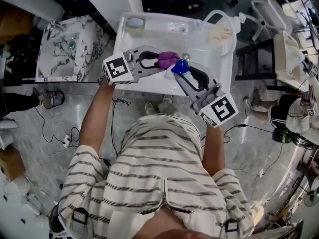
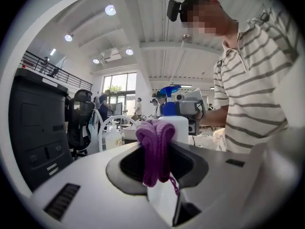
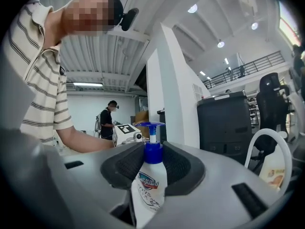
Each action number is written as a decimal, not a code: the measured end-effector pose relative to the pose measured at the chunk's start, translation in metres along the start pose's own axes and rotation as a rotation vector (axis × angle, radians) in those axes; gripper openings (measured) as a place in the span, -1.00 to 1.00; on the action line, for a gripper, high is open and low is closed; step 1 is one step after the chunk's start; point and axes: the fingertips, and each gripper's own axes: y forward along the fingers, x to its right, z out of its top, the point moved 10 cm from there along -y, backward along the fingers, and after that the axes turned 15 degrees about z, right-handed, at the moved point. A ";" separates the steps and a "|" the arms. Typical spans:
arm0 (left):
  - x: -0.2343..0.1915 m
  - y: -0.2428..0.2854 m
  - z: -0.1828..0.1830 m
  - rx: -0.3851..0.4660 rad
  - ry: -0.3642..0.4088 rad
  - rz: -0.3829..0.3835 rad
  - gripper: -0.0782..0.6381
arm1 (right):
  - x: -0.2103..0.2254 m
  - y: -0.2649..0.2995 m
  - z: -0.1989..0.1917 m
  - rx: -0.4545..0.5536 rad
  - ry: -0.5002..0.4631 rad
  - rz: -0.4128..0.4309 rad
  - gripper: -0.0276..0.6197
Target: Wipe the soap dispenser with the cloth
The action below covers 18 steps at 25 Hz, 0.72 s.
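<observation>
One person in a striped shirt (image 1: 159, 173) is holding two grippers out over one white sink (image 1: 124, 44). The left gripper (image 1: 158, 59) is clamping one purple cloth (image 1: 168, 59). In the left gripper view the cloth (image 2: 155, 147) is sitting bunched and folded between the narrowed jaws, with a loose thread hanging below it. The right gripper (image 1: 182, 73) is gripping one soap dispenser (image 1: 180, 66). In the right gripper view its jaws are standing about half closed around the white bottle (image 3: 148, 190), just under the blue pump. The dispenser is being held upright in the air above the front part of the sink. The cloth is sitting just beside the dispenser's upper body, and whether the two are touching cannot be told. Farther back, one round dish (image 1: 134, 22) is resting at the sink's rear left corner and one orange-labelled bottle (image 1: 222, 34) is standing at its rear right. Off to the left, one marble-patterned sink (image 1: 67, 51) is showing.
</observation>
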 end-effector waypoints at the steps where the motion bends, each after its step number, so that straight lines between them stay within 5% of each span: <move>1: 0.000 0.001 0.001 -0.004 -0.009 -0.009 -0.47 | -0.001 0.000 0.001 0.004 0.003 0.001 -0.52; 18: 0.000 0.004 -0.031 -0.032 -0.146 -0.026 -0.46 | 0.006 -0.003 0.000 0.074 0.047 0.038 -0.51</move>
